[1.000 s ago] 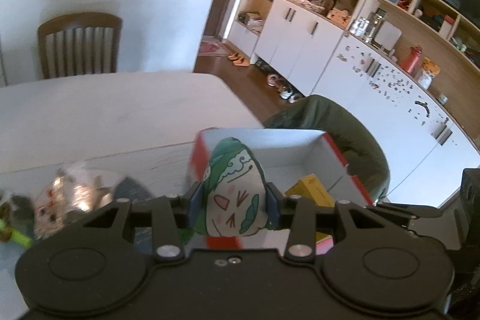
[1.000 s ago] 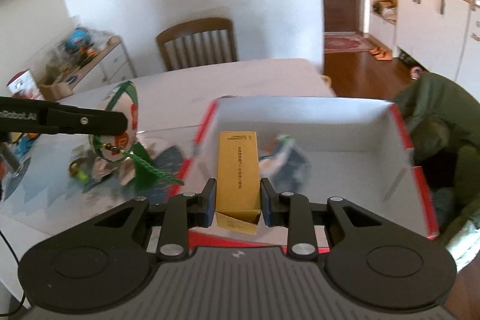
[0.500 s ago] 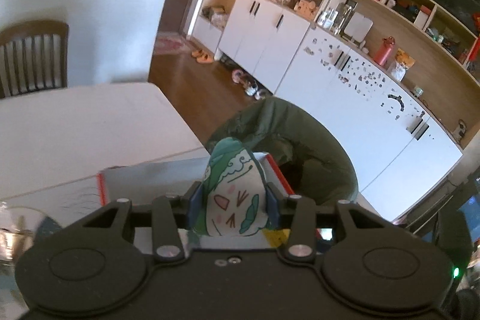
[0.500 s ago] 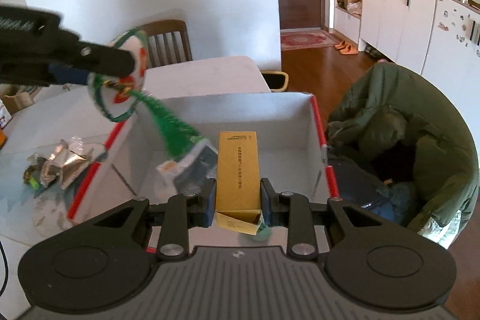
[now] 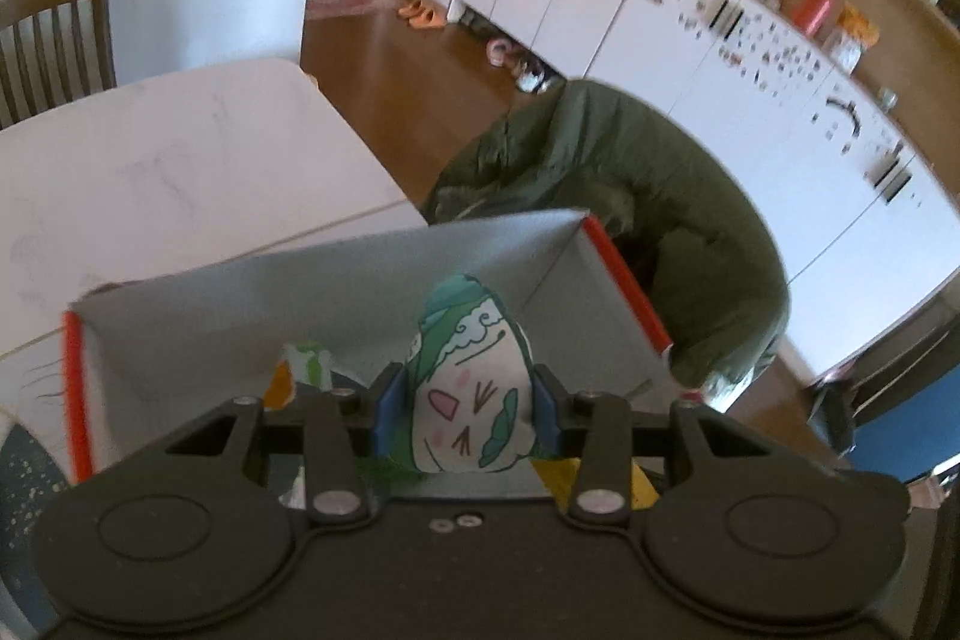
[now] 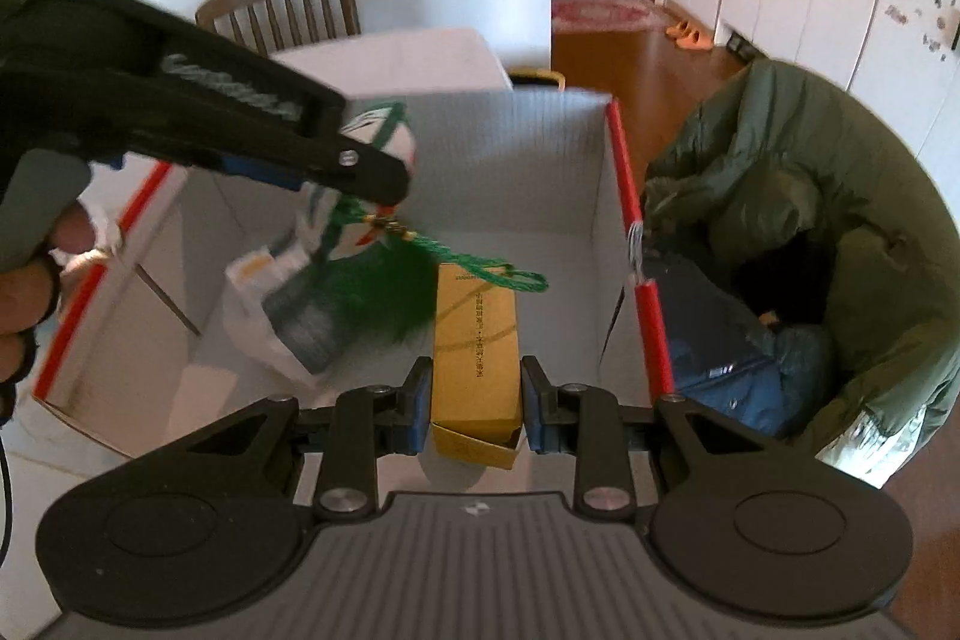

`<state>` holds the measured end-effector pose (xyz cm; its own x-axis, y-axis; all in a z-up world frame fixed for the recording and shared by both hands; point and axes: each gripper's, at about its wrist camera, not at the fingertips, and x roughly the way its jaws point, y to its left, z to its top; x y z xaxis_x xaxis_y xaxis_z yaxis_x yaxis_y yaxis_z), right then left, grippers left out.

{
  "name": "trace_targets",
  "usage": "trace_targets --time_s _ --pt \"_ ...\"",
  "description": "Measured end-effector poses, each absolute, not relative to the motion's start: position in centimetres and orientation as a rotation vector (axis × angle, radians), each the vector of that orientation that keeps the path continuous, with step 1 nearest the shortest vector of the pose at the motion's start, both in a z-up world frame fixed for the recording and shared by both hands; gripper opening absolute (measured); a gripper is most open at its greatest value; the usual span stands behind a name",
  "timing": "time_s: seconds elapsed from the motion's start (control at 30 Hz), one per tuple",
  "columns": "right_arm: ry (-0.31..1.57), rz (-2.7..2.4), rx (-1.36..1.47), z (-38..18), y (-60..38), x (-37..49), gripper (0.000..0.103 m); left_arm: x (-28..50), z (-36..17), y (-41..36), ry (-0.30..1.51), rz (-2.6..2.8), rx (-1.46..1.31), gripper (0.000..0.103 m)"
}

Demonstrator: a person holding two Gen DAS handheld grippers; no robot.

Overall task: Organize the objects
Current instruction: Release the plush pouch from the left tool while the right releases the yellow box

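Over the red-edged box (image 6: 618,172), left tool (image 5: 465,409) clamps a pouch (image 5: 465,400); right tool (image 6: 476,403) clamps a yellow carton (image 6: 477,358).

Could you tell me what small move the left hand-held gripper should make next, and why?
Probably lower a little and open. The left hand-held gripper is shut on the green-and-white plush charm, which hangs over the open red-edged box with its tassel dangling inside. The right hand-held gripper holds the yellow carton close by, so release clear of it.
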<state>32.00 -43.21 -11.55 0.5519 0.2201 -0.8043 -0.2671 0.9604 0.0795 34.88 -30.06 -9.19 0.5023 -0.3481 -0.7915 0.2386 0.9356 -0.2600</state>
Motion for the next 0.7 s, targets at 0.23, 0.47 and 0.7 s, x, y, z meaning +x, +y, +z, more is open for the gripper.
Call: trace_targets --time_s 0.23,0.47,0.7 --pt "1.01 0.315 -0.096 -13.2 -42.4 32.9 0.029 36.1 -11.6 -31.4 1.042 -0.333 -0.079 0.042" --pt "1.029 0.326 -0.132 -13.9 -41.5 33.5 0.029 37.4 -13.8 -32.5 1.094 -0.306 -0.019 0.042" --pt "1.043 0.354 -0.127 -14.0 -41.2 34.0 0.029 37.8 -15.0 -33.7 1.135 -0.299 0.041 0.043"
